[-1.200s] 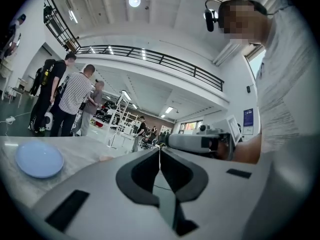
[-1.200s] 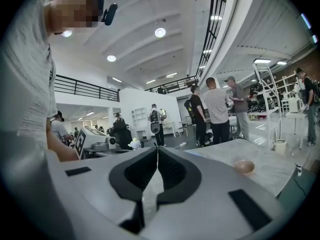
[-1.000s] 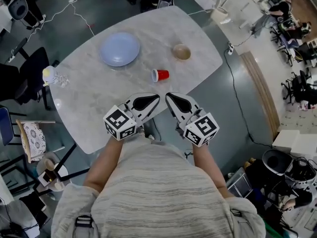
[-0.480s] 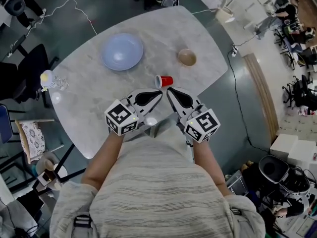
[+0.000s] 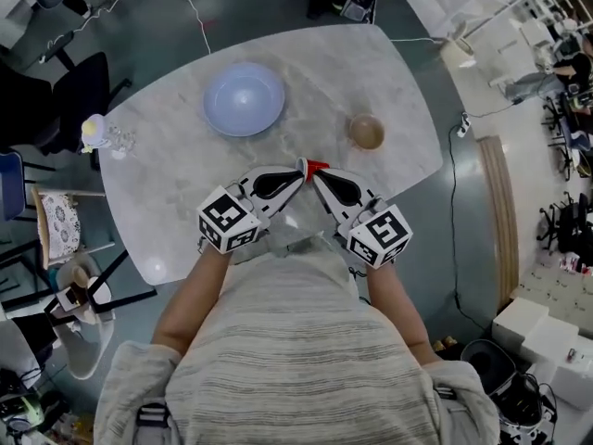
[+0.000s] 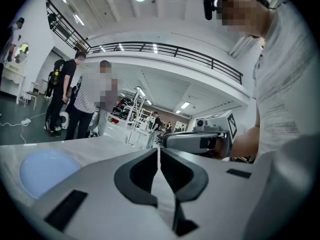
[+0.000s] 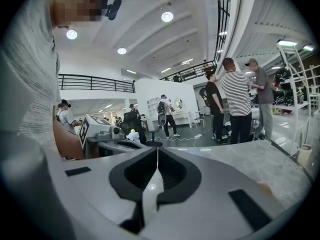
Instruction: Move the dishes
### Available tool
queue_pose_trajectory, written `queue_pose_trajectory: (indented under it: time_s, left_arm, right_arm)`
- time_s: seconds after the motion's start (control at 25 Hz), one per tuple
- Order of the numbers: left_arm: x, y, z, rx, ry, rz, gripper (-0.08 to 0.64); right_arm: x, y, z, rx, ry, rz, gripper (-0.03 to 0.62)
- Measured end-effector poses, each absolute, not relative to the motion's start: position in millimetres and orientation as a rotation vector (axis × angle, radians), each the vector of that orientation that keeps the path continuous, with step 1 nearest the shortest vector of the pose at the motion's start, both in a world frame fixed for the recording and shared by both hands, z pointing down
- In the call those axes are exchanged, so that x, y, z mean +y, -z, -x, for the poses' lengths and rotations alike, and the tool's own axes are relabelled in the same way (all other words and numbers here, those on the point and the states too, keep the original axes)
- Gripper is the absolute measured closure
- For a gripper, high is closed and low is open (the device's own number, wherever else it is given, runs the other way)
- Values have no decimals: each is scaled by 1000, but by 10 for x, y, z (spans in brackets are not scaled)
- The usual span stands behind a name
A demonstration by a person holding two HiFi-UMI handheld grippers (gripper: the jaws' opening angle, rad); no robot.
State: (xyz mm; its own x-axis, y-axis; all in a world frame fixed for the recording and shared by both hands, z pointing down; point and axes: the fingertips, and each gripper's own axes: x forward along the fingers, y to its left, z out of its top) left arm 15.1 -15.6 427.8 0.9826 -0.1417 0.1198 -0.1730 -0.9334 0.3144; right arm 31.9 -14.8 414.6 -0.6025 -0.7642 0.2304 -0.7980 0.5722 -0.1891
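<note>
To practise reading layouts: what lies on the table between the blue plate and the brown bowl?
Nothing. The head view shows only bare marble table between the blue plate and the brown bowl.

At my left, a clear bottle (image 5: 100,133) sits by the marble table's (image 5: 176,202) edge. Farther left stands a black chair (image 5: 82,91).

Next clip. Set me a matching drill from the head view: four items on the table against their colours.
Things:
1. wide dish
2. small bowl
3. cup
4. bottle

Colours:
A. red
B. tan
C. pale blue
D. clear, with a yellowish top

Pairs: 1-C, 2-B, 3-A, 4-D
</note>
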Motion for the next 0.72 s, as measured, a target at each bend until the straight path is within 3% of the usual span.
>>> queue_pose_trajectory:
  time_s: [0.72]
  left_arm:
    - [-703,-4554,-1038,-583,-168,-2685,538]
  right_arm:
    - [-738,-4402,-1199,-2731,-343,-899,574]
